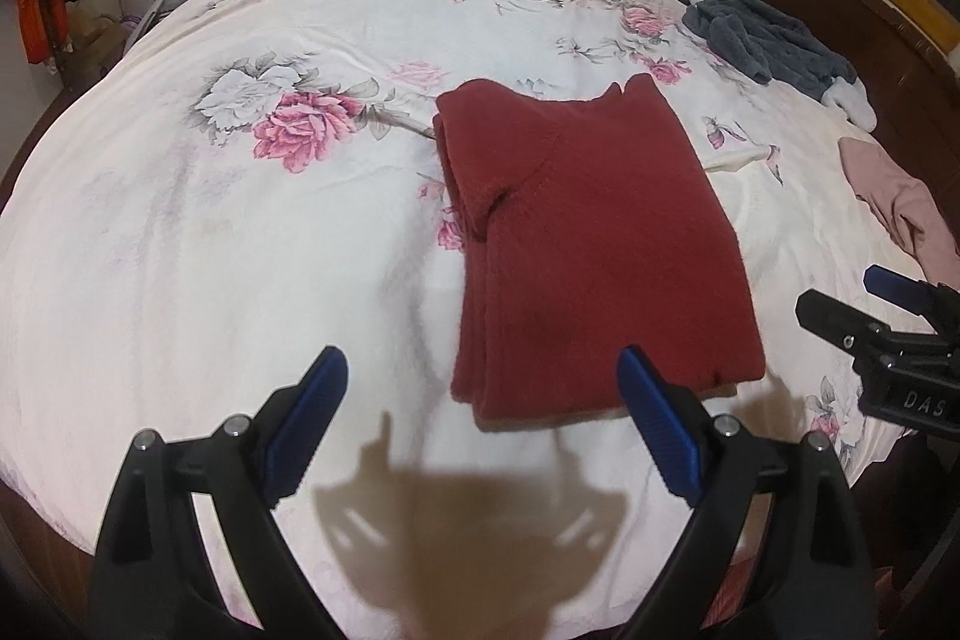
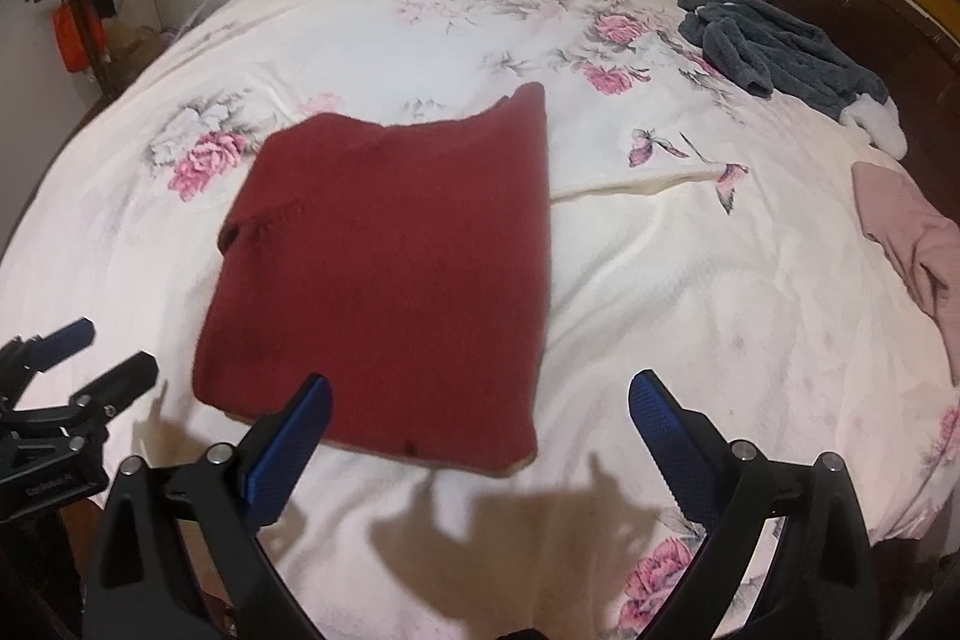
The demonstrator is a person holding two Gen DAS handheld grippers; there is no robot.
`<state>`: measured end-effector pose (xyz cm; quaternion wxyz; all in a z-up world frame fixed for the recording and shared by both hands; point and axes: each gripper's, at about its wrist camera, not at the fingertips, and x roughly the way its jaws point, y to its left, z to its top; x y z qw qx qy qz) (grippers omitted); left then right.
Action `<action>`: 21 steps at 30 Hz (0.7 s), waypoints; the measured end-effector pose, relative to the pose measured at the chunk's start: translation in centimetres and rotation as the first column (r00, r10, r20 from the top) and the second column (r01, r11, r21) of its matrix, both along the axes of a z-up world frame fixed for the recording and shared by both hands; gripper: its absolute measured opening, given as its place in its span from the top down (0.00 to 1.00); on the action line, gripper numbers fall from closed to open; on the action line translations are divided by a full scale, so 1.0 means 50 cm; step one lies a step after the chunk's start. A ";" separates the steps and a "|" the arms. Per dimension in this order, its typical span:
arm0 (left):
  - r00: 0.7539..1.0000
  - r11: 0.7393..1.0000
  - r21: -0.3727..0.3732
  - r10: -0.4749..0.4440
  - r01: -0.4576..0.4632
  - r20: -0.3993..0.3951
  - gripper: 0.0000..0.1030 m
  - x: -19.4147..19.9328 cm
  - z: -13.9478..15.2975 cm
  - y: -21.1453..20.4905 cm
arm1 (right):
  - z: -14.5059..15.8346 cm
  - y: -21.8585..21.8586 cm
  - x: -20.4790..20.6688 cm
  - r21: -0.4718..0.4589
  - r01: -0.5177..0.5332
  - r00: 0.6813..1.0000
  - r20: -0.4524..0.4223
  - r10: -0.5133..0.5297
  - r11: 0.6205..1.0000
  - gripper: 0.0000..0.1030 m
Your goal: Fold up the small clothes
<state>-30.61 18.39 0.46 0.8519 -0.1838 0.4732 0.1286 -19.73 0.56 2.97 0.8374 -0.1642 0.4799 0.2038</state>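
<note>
Left gripper: blue pads spread wide, holding nothing, hovering above the near edge of the bed. Right gripper: likewise wide apart and empty, just short of the red sweater.

Sweater lying flat mid-bed, folded into a long rectangle, sleeves tucked in, layered edge on the left side. Probably one fold left: near hem up to the collar. Best done by pinching both near corners through all layers, lifting level, laying over, lining edges up, then smoothing flat.

Further out, a grey fleece and a pink garment at the right edge, unfolded, well apart from the sweater.

Writing: "DAS" on the right gripper's body, seen from the left wrist; small lettering on the left gripper's body, too blurred to read.
</note>
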 end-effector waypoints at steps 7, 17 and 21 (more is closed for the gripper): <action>1.000 1.000 -0.002 -0.008 0.008 -0.025 0.12 -0.007 -0.010 -0.014 | -0.011 -0.017 -0.006 0.019 0.016 0.999 -0.037 -0.015 1.000 0.04; 0.999 0.999 0.028 -0.018 0.019 -0.041 0.12 -0.007 -0.018 -0.027 | -0.023 -0.027 -0.002 0.037 0.027 0.997 -0.068 -0.024 0.999 0.04; 0.998 1.000 0.020 -0.013 0.014 -0.055 0.12 -0.008 -0.028 -0.028 | -0.028 -0.028 -0.002 0.038 0.028 0.997 -0.076 -0.025 0.999 0.04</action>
